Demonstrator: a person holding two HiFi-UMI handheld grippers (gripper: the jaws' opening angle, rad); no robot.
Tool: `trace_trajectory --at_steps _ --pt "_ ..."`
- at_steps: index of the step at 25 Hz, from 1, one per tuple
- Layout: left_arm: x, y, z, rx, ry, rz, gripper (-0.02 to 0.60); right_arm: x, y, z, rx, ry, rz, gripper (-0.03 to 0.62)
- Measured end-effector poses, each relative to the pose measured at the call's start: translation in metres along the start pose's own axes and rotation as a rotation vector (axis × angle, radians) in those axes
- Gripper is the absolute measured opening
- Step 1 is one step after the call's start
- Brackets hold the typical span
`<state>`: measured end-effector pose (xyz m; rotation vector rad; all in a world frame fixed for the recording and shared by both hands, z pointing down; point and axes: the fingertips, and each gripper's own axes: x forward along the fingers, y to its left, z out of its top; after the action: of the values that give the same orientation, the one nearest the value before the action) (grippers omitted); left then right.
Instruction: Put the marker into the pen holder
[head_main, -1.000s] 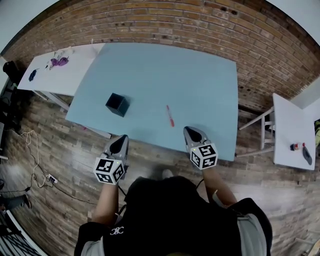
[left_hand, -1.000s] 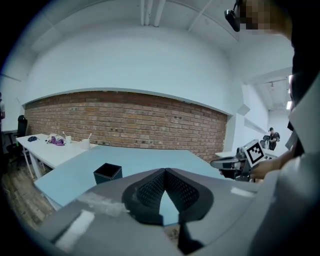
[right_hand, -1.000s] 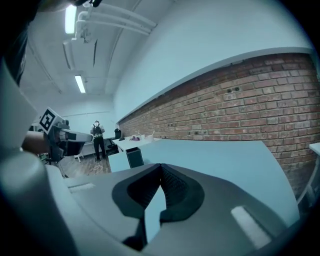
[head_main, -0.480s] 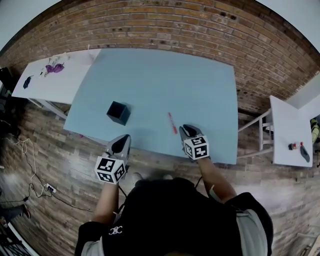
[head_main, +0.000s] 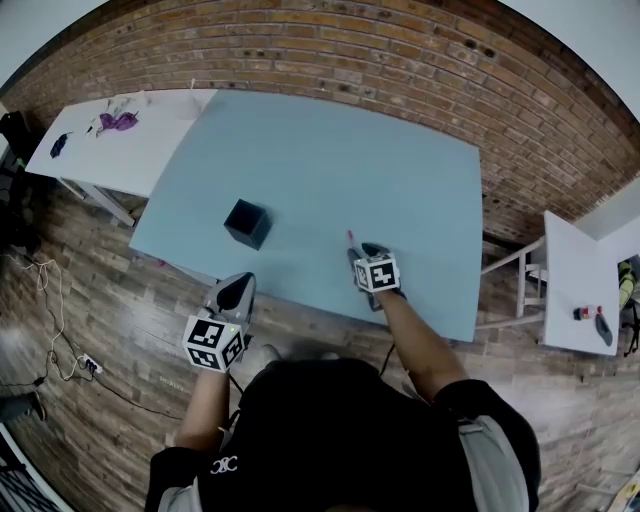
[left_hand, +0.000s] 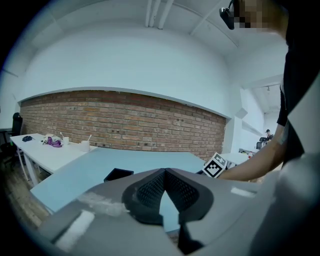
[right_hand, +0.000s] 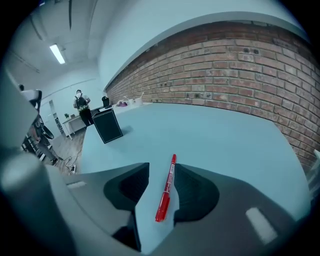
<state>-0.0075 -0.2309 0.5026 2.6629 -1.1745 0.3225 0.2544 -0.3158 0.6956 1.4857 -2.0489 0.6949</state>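
Lowered right tool (right_hand: 161, 171) astride marker (right_hand: 165, 191) since earlier, jaws just opened wide, nothing gripped; left tool (left_hand: 164, 171) shut, empty. Risk: closing off-centre, rolling marker away.

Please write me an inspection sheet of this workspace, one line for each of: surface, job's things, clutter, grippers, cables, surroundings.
Surface: blue table, holding the job's things.
Job's things: red marker lying flat; black pen holder upright, apart from it, to its left.
Clutter: small items on the white side table at left and on the white table at right.
Grippers: right gripper open, its jaws have just been opening, marker between them, not gripped; left gripper shut, empty.
Cables: cable on the floor at left.
Surroundings: brick wall; a person stands far off.
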Motion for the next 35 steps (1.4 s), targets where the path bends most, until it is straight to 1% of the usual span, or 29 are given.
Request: trace_trajectory --at_steps 7,11,14,20,22,25,28,30,32,33,35 --pt "-0.016 0.012 -0.008 -0.024 0.014 0.047 0.006 0.031 -0.005 0.002 -0.001 0.079 -0.016 0.153" --pt "-0.025 0.022 -0.013 -0.04 0.016 0.091 0.006 0.042 -0.013 -0.007 -0.026 0.128 -0.055 0.153" --pt "-0.031 0.028 -0.016 -0.051 0.018 0.111 0.006 0.049 -0.015 -0.012 -0.025 0.141 -0.059 0.153" --pt "-0.031 0.031 -0.019 -0.06 0.019 0.12 0.006 0.048 -0.018 -0.017 -0.019 0.156 -0.07 0.156" --pt "-0.029 0.03 -0.018 -0.057 0.016 0.117 0.006 0.049 -0.012 -0.017 0.001 0.166 -0.052 0.156" --pt "-0.027 0.027 -0.016 -0.053 0.011 0.113 0.006 0.05 -0.007 -0.02 0.006 0.169 -0.045 0.13" --pt "-0.028 0.028 -0.015 -0.052 0.009 0.117 0.006 0.049 -0.007 -0.017 -0.015 0.138 -0.074 0.089" --pt "-0.029 0.028 -0.015 -0.056 0.008 0.12 0.006 0.052 0.003 -0.024 0.009 0.154 -0.043 0.05" --pt "-0.032 0.027 -0.017 -0.062 0.008 0.125 0.006 0.054 0.009 -0.032 0.032 0.188 -0.022 0.049" --pt "-0.034 0.027 -0.018 -0.064 0.008 0.129 0.006 0.052 0.007 -0.033 0.035 0.202 -0.029 0.049" --pt "-0.038 0.027 -0.02 -0.067 0.007 0.136 0.006 0.048 -0.002 -0.034 0.02 0.221 -0.071 0.049"
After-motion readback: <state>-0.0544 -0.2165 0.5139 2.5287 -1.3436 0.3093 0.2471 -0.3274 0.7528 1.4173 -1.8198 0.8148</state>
